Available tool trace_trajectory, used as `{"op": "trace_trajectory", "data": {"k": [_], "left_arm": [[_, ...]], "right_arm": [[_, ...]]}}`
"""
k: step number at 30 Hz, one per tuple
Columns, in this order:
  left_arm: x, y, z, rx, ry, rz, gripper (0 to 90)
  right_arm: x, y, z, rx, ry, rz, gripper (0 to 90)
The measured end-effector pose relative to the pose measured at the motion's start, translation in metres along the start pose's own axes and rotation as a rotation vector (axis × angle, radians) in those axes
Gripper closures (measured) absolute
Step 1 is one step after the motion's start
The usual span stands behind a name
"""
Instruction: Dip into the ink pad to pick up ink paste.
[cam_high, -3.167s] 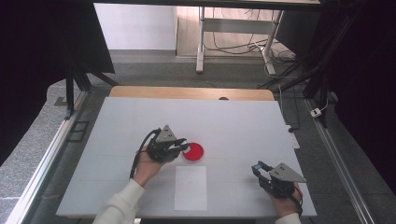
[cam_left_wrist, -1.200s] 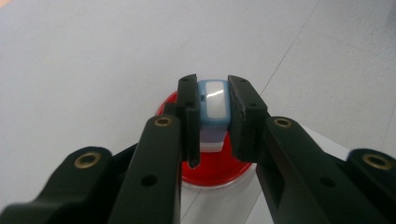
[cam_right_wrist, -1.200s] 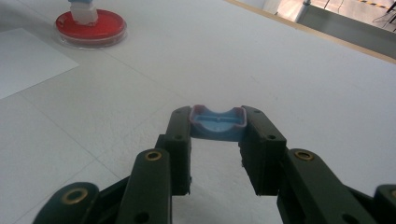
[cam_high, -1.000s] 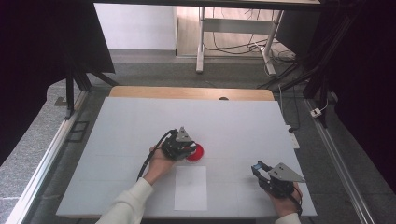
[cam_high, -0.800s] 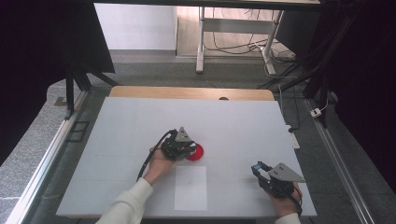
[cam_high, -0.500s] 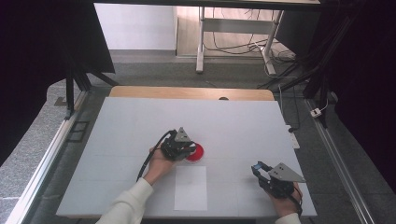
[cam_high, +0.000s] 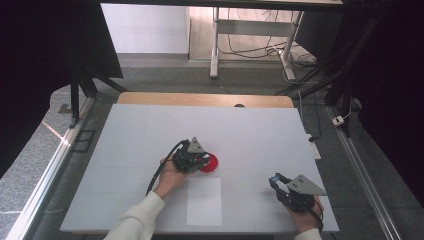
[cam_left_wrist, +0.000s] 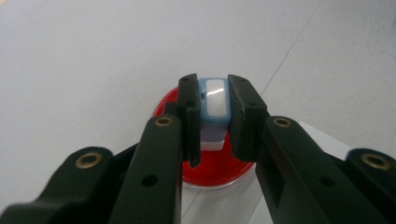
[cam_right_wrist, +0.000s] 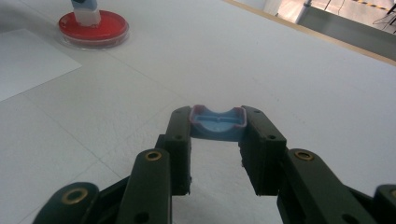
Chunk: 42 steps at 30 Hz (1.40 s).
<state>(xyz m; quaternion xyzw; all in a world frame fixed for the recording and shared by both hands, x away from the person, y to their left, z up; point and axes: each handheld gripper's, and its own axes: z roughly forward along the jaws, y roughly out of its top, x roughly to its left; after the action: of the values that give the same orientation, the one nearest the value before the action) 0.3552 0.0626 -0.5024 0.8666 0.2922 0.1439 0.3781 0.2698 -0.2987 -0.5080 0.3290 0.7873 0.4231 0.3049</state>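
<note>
A white table (cam_high: 150, 125) fills the middle of the high view, its far edge a strip of bare wood. Near the front edge, about midway across, lies a white sheet of paper (cam_high: 204, 201). Just beyond the sheet's far edge sits a shallow round red dish (cam_high: 212, 163) with a clear rim, also seen at the far left of the right gripper view (cam_right_wrist: 100, 27).

The left gripper (cam_high: 198, 161) hangs right over the dish, its hand coming in from the near left. In the left gripper view its jaws pinch a small blue and white stamp-like block (cam_left_wrist: 214, 107), which stands upright with its pale lower end down on the red surface; the pads press on both of its sides.

The right gripper (cam_high: 276, 183) rests well apart, near the front right corner of the table. Its jaws clamp a small blue cap (cam_right_wrist: 218, 122) with a purplish rim between the fingertips, the hollow side turned up, just above the tabletop.
</note>
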Motion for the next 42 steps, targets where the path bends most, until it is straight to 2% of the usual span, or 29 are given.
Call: {"op": "trace_trajectory", "data": {"k": [18, 23, 26, 29, 32, 42], "left_arm": [[-0.001, 0.0, 0.0, 0.001, 0.006, -0.001, 75.7], [0.002, -0.001, -0.001, -0.006, -0.009, -0.03, 75.5], [0.002, 0.0, -0.004, -0.016, -0.008, -0.03, 75.5], [0.004, 0.001, -0.007, -0.007, -0.007, -0.026, 75.4], [0.007, 0.0, -0.011, -0.021, -0.006, -0.042, 75.4], [0.011, 0.002, -0.022, -0.06, -0.008, -0.051, 75.3]], "right_arm": [[0.0, 0.0, 0.0, 0.001, 0.001, -0.003, 64.7], [0.0, 0.0, 0.0, -0.002, 0.006, -0.001, 64.7], [-0.001, 0.0, 0.0, -0.004, 0.006, -0.001, 64.6], [-0.001, 0.0, 0.0, -0.005, 0.006, 0.0, 64.6], [-0.001, 0.0, 0.0, -0.006, 0.009, 0.001, 64.6], [-0.001, 0.0, 0.0, -0.006, 0.009, 0.001, 64.6]]}}
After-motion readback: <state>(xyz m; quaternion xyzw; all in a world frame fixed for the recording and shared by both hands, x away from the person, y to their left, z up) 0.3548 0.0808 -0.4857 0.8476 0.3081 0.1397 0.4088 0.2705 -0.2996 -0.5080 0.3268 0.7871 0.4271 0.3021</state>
